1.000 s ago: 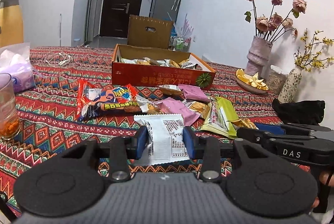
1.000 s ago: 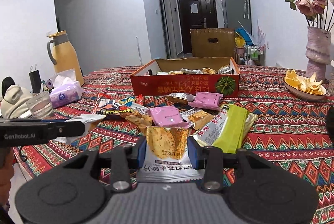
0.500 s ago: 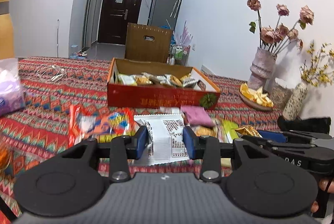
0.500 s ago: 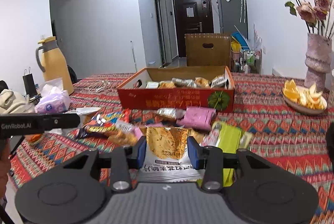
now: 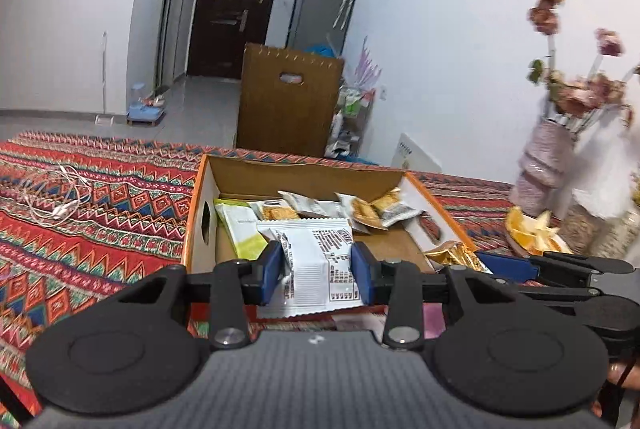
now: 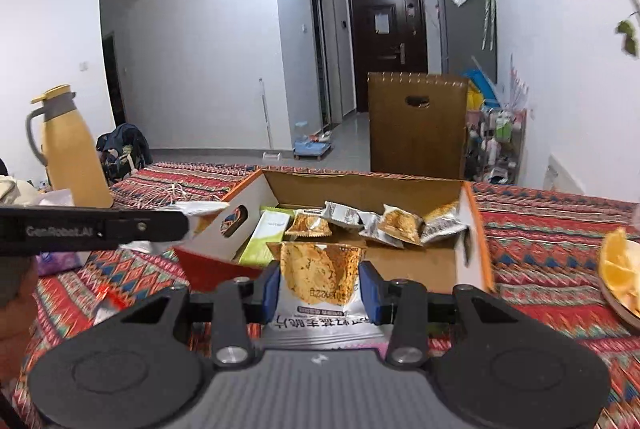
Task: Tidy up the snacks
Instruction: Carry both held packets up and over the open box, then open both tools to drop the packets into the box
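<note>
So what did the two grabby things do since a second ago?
Both moved forward and up, from over the loose snacks on the table to the open cardboard box. The left hand-held gripper now holds its white packet at the box's near edge; the right hand-held gripper holds its cracker packet there too. Neither let go. The box and the snacks inside stayed put.

Bare floor shows at the near right of the box (image 6: 408,261). Packets (image 6: 394,223) crowd its far end, a green pack (image 6: 266,235) its left
</note>
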The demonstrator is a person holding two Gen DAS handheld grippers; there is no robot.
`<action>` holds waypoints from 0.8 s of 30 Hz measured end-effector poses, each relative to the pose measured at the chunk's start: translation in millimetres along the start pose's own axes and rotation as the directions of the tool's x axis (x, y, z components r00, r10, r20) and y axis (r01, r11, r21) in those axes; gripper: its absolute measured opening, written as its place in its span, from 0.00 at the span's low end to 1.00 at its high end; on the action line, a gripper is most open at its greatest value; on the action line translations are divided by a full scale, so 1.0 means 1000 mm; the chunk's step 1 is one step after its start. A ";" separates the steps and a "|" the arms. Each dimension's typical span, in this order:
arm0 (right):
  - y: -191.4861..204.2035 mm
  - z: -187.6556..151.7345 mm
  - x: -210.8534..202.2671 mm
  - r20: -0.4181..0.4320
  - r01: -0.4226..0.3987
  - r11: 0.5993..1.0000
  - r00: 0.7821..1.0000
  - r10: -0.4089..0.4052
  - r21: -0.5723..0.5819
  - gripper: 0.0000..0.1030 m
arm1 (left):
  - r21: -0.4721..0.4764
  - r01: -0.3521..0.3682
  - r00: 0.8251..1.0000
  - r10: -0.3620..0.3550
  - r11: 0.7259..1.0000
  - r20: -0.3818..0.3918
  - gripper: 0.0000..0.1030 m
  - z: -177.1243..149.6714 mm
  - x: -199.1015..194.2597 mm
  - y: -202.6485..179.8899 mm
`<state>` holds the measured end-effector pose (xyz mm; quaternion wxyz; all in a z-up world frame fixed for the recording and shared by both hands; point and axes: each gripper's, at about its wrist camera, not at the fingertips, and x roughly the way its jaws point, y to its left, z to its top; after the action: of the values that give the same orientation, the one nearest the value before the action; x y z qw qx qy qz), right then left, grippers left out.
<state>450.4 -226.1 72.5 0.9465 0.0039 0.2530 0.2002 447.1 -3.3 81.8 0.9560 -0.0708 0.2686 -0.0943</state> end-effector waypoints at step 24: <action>-0.041 0.041 0.196 -0.232 0.077 0.994 0.971 -0.058 0.076 0.42 | -0.084 -0.038 0.976 0.019 0.996 -0.218 0.46 0.029 0.176 0.038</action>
<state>640.8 -184.8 10.1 0.9162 0.0120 0.3689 0.1561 615.0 -2.4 10.9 0.9182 -0.0979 0.3763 -0.0758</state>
